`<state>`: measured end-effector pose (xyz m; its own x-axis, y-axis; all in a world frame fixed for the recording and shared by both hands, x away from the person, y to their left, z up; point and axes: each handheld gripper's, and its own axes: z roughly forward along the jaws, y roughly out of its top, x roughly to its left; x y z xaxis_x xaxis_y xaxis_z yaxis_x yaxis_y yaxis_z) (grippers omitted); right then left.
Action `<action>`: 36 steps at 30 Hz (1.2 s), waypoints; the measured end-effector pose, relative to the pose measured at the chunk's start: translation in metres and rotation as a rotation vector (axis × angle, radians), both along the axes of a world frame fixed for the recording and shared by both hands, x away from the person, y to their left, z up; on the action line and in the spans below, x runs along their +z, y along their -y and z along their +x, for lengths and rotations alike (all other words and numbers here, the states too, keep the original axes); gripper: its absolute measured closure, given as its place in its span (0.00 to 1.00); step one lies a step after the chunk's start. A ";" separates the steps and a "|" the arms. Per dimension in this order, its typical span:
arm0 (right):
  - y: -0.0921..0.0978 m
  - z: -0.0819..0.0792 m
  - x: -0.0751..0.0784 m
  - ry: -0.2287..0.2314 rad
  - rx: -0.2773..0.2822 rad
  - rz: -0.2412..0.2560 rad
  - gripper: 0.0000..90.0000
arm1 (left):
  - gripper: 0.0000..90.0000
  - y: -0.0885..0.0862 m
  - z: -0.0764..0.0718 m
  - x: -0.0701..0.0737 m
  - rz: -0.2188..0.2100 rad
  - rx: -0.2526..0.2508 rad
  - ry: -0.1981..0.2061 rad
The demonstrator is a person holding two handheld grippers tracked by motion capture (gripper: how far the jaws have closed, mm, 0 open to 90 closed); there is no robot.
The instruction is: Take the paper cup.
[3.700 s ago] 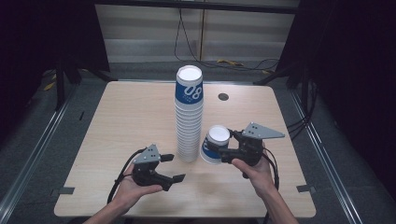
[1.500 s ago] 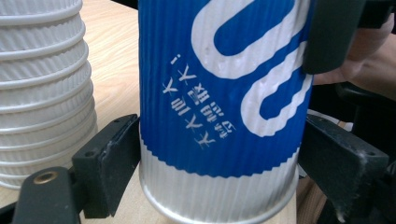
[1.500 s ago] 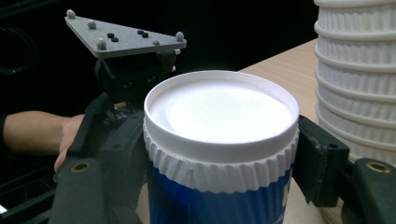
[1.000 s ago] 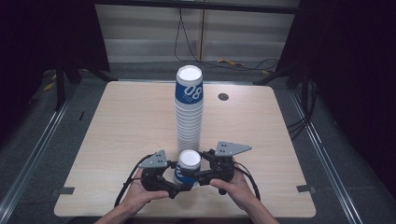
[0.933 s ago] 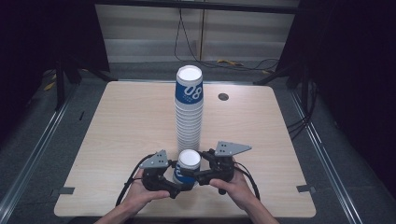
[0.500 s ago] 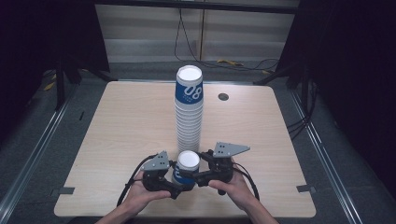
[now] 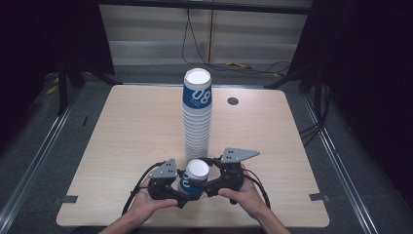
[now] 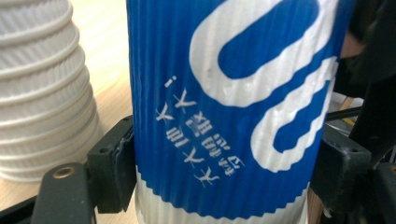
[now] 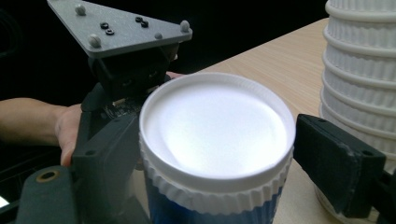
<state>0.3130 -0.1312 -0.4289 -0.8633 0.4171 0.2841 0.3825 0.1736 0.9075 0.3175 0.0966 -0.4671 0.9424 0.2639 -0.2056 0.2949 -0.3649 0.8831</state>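
Note:
A blue-and-white ribbed paper cup (image 7: 197,170) is held low over the table's front edge, its white round end up. My left gripper (image 7: 184,191) comes in from the left. In the left gripper view both pads press the cup's blue wall (image 8: 224,93), so this gripper (image 8: 224,177) is shut on it. My right gripper (image 7: 208,184) reaches in from the right. In the right gripper view the cup (image 9: 215,126) sits between its jaws: the left one touches it and a thin gap shows at the right one, so this gripper (image 9: 215,158) is open.
A tall stack of the same cups (image 7: 197,122) stands mid-table just behind the held cup, close to both grippers (image 8: 42,93) (image 9: 359,70). The wooden table (image 7: 122,131) has a round cable hole (image 7: 233,101) at the back right. Dark floor and rails surround it.
Since 3.7 s ago the right gripper carried the cup from right of the stack to the front centre, and the left gripper closed on it. Over the last second, almost nothing moved.

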 end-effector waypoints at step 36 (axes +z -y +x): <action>0.019 0.006 0.005 -0.047 0.002 -0.150 0.17 | 0.25 -0.014 0.009 0.006 0.163 0.006 -0.052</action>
<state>0.3189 -0.1500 -0.4241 -0.8515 0.4564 0.2583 0.4231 0.3070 0.8525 0.3269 0.1104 -0.4607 0.9299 0.3034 -0.2078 0.3410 -0.4997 0.7962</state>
